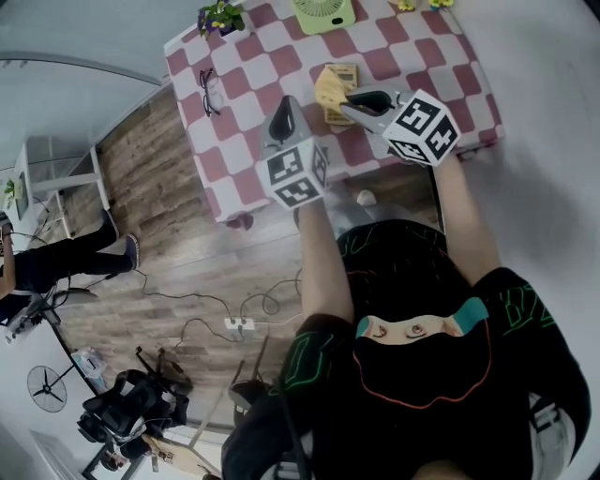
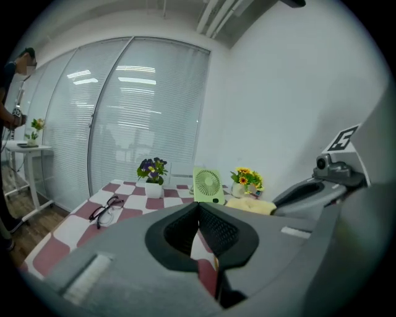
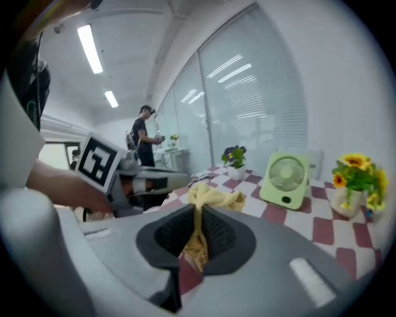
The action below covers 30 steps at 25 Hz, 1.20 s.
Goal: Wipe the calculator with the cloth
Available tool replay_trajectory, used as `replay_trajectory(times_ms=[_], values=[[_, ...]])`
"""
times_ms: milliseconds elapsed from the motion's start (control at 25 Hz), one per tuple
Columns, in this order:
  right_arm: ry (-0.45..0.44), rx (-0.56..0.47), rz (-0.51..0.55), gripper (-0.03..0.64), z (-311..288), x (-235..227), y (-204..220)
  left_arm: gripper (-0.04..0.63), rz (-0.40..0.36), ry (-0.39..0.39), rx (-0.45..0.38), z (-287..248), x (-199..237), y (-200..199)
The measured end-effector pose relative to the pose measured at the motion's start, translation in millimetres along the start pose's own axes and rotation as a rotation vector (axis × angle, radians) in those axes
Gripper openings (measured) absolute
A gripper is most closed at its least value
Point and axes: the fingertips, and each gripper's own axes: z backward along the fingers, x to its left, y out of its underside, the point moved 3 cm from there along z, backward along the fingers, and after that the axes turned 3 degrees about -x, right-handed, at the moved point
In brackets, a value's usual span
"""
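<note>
A yellow cloth (image 1: 327, 90) hangs over the checkered table (image 1: 253, 66), bunched above a flat tan thing (image 1: 343, 74) that may be the calculator and is mostly covered. My right gripper (image 1: 350, 101) is shut on the cloth. In the right gripper view the cloth (image 3: 211, 197) is pinched between the pads of that gripper (image 3: 199, 218) and spills out past them. My left gripper (image 1: 284, 106) hovers just left of the cloth. The left gripper view has its tips (image 2: 198, 213) pressed together with nothing in them, and the cloth (image 2: 250, 206) lies to their right.
Black glasses (image 1: 211, 91) lie at the table's left. A green fan (image 1: 323, 13), a purple flower pot (image 1: 220, 17) and yellow flowers (image 1: 405, 5) line the far edge. A person (image 1: 56, 258) stands at left, with cables and a power strip (image 1: 239, 325) on the floor.
</note>
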Motion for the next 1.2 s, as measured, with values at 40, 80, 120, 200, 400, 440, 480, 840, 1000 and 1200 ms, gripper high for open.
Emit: replay_trajectory(times_ms=[40,80,120,200,400,440,480,840,1000,1200], values=[[0.053,-0.054,-0.043,0.037,7.9,-11.3,-9.2,0.011,-0.012,0.01,-0.011,-1.5,-3.5,-6.6],[0.106,-0.101,-0.079,0.037,16.8,-21.7,-16.5,0.011,-0.023,0.02,-0.022,-2.5,-7.0,-13.0],[0.161,-0.137,-0.109,0.037,26.0,-31.3,-21.4,0.011,-0.034,0.029,-0.033,-3.2,-10.6,-19.1],[0.275,-0.18,-0.162,0.037,42.6,-49.3,-25.3,0.011,-0.054,0.044,-0.053,-4.0,-16.7,-30.0],[0.448,-0.277,-0.259,0.037,79.7,-79.0,-33.0,0.011,-0.117,0.091,-0.108,-6.5,-34.5,-62.8],[0.47,-0.297,-0.26,0.037,86.7,-83.1,-37.0,0.011,-0.132,0.097,-0.12,-7.4,-36.7,-69.8],[0.493,-0.315,-0.257,0.037,93.5,-86.7,-41.4,0.011,-0.142,0.102,-0.132,-8.2,-38.6,-76.5],[0.697,-0.474,-0.136,0.038,153.6,-110.4,-94.4,0.011,-0.181,0.135,-0.277,-13.1,-51.1,-143.9],[0.746,-0.508,-0.086,0.037,170.3,-115.2,-112.8,0.011,-0.187,0.147,-0.33,-13.5,-54.0,-167.4],[0.758,-0.529,-0.025,0.037,179.6,-116.5,-132.2,0.011,-0.196,0.142,-0.364,-18.0,-52.7,-178.1]])
